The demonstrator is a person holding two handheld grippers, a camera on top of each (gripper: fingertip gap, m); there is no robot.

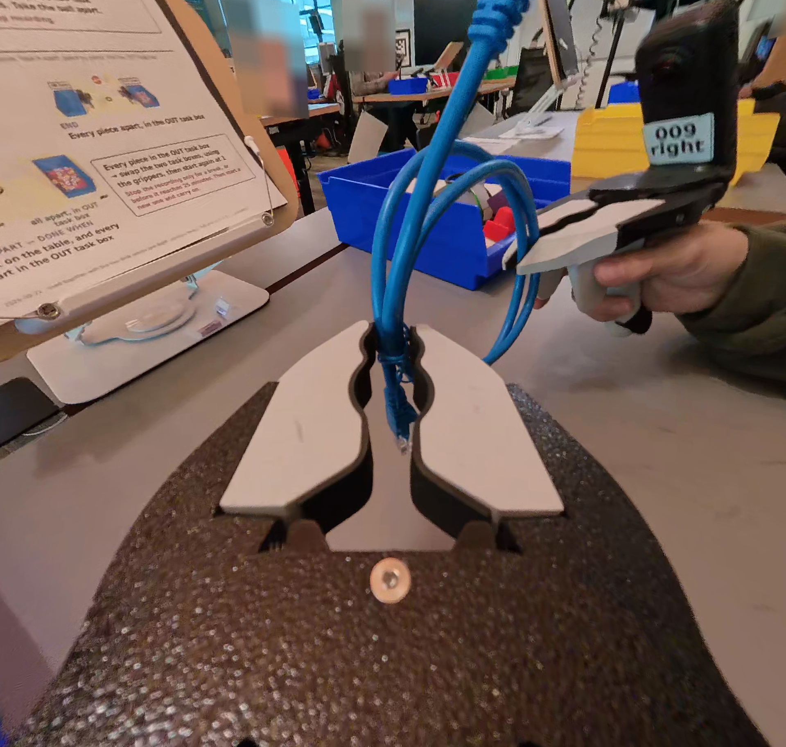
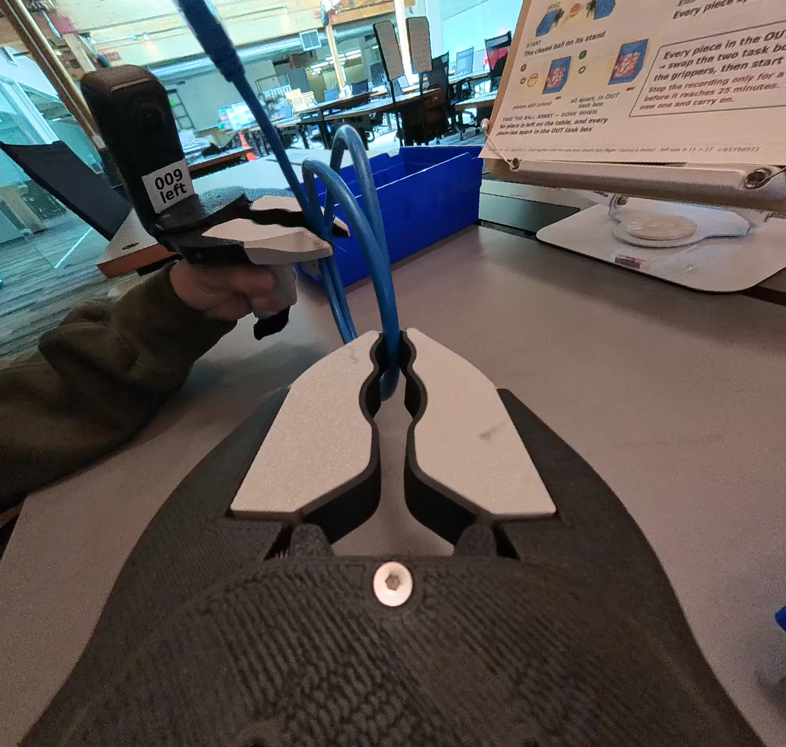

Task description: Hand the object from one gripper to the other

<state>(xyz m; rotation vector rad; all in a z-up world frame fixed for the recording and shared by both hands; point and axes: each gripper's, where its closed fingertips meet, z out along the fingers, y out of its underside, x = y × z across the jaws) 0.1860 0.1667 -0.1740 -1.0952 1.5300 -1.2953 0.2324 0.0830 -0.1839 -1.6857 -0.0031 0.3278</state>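
Over a grey table (image 1: 595, 407), two grippers clench one coiled blue cable (image 1: 425, 224) at frame centre: the left gripper (image 1: 393, 344) pinches its tied bundle, the right gripper (image 2: 393, 344) one loop. Should both keep pulling, loops could slip or tangle. One blue bin (image 2: 425, 199) behind.

Blue bin (image 1: 425, 224), yellow bin (image 1: 604, 144), instruction stand (image 1: 127, 131).
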